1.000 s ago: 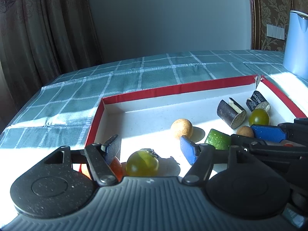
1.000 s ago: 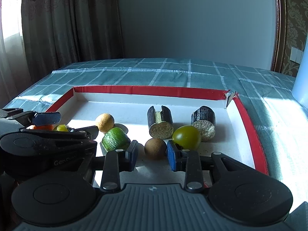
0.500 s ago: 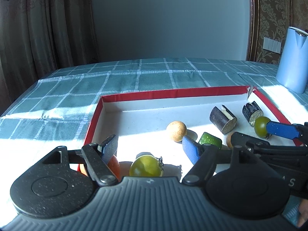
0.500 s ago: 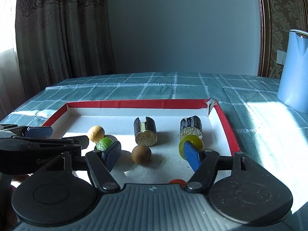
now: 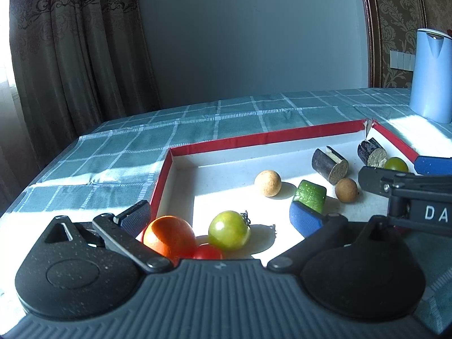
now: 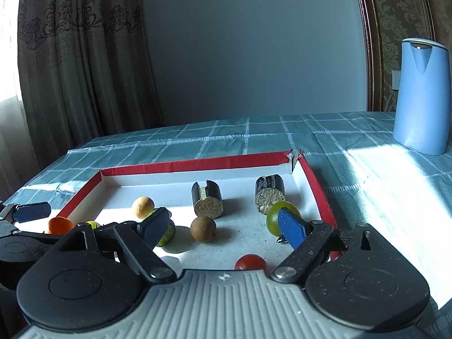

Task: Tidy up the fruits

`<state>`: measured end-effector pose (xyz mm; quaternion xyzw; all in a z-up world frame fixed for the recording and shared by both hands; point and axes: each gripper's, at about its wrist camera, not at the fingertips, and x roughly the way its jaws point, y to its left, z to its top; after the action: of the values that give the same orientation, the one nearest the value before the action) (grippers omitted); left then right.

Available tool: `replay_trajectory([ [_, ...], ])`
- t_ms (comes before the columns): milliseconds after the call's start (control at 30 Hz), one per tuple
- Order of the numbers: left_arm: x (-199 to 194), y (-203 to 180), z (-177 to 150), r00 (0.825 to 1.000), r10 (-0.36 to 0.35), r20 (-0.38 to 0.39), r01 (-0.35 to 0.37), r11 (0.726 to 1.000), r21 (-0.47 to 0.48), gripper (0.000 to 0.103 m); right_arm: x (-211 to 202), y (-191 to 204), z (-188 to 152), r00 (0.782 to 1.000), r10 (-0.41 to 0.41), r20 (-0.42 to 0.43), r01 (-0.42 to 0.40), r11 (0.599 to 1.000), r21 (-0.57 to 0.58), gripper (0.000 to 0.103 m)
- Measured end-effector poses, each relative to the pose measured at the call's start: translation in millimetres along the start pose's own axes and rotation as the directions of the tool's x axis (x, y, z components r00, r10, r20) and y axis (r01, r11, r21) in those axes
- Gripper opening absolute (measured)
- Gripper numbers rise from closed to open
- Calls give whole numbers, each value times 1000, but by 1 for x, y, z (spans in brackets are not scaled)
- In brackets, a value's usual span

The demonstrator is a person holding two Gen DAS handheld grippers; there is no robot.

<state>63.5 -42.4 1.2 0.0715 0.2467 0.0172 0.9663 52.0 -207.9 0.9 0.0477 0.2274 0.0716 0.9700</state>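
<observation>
Nine or so fruits lie scattered in the red-rimmed tray (image 6: 180, 166) — orange (image 5: 169, 236) and green tomato (image 5: 228, 230) at its left near corner. Both grippers, left (image 5: 220, 216) and right (image 6: 223, 227), hover with jaws wide, holding nothing; no finished grouping shows.

left gripper (image 5: 219, 214) pulled back, orange (image 5: 169, 236) exposed | right gripper (image 6: 223, 226) withdrew, jaws widened
</observation>
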Motion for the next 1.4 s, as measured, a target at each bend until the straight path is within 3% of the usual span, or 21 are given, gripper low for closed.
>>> replay_trajectory([
  [300,-27,18,-12,1000,-14,12,15,996,-87,103,-34,-7,-13,998,-20,67,18,1000,24,84],
  [533,-48,21,-27,999,-25,30,28,995,-92,103,-52,-8,-28,998,-22,59,21,1000,6,85],
  [700,-50,16,-29,999,-26,30,28,998,-63,103,-53,-6,-37,1000,-4,5,4,1000,0,85],
  [1400,-51,16,-29,999,-14,39,16,998,-57,103,-48,-11,-38,999,-14,-40,15,999,35,85],
])
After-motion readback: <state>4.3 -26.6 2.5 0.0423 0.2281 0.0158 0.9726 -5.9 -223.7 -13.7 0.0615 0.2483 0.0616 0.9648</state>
